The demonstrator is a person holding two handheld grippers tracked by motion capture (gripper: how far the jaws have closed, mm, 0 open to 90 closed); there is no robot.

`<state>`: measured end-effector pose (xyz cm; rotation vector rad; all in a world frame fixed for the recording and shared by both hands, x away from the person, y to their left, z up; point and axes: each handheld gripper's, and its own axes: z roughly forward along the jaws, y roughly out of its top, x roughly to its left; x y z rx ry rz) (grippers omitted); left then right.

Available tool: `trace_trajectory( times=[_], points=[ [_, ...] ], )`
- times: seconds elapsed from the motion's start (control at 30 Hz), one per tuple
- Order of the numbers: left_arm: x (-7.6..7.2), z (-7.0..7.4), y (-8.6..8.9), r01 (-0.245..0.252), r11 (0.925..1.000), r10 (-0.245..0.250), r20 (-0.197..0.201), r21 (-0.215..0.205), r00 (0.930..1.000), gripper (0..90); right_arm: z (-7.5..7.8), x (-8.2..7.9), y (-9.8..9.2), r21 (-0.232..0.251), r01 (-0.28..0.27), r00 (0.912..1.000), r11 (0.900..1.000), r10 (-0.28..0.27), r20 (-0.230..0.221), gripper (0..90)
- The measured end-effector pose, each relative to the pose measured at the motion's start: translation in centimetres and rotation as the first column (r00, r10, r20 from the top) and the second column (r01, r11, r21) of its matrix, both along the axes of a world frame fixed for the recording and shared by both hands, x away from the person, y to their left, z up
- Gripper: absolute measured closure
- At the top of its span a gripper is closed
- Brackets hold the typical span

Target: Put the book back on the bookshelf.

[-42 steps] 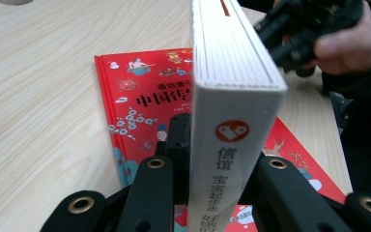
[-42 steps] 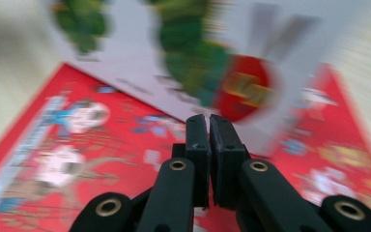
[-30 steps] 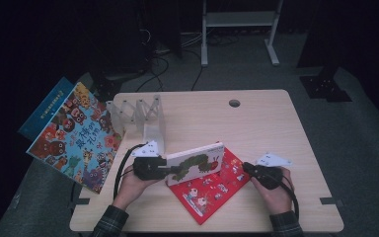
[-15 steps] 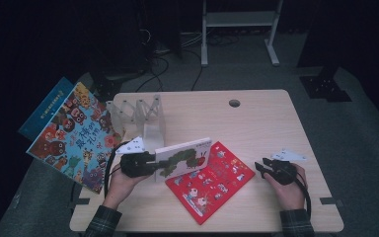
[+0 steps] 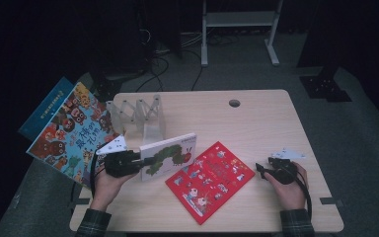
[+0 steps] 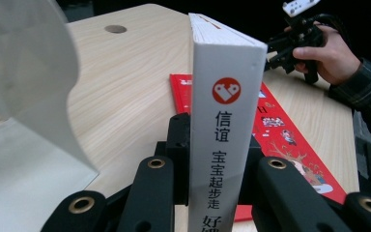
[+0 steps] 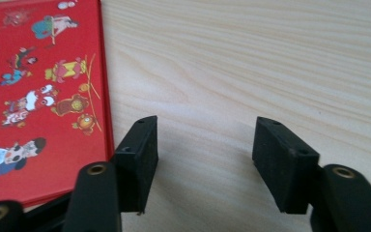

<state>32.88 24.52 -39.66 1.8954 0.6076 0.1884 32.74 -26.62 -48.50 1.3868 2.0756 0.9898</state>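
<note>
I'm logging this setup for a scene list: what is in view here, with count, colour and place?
white book: 1, white with green caterpillar, held on edge, left of table
red book: 1, red, flat at table middle
large picture book: 1, multicoloured, overhanging table's left edge
book rack: 1, clear white, back left
table: 1, light wood
left gripper: 1, black, clamped on white book's spine
right gripper: 1, black, fingers just opening, nothing between them, beside red book

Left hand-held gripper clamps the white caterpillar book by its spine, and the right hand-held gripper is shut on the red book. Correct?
Not quite: the right hand-held gripper is open over bare table beside the red book, per the right gripper view. The rest stands.
</note>
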Motion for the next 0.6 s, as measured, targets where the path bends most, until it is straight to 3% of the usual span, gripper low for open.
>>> trace_trajectory(
  times=[0.33, 0.6],
  points=[
    [-1.1, 0.2, 3.0, -0.068, 0.9975, 0.068, -0.004, -0.019, 0.9977, 75.2, -0.1, 0.3, 0.3, -0.019, -0.009, 0.9998, 1.000, 0.008, -0.018, 28.0],
    [-2.2, 0.5, 5.3, -0.131, 0.9909, 0.131, 0.002, -0.032, 0.9914, 75.2, -0.1, 0.3, 0.3, -0.018, -0.007, 0.9998, 1.000, 0.006, -0.019, 27.7]
  ],
)
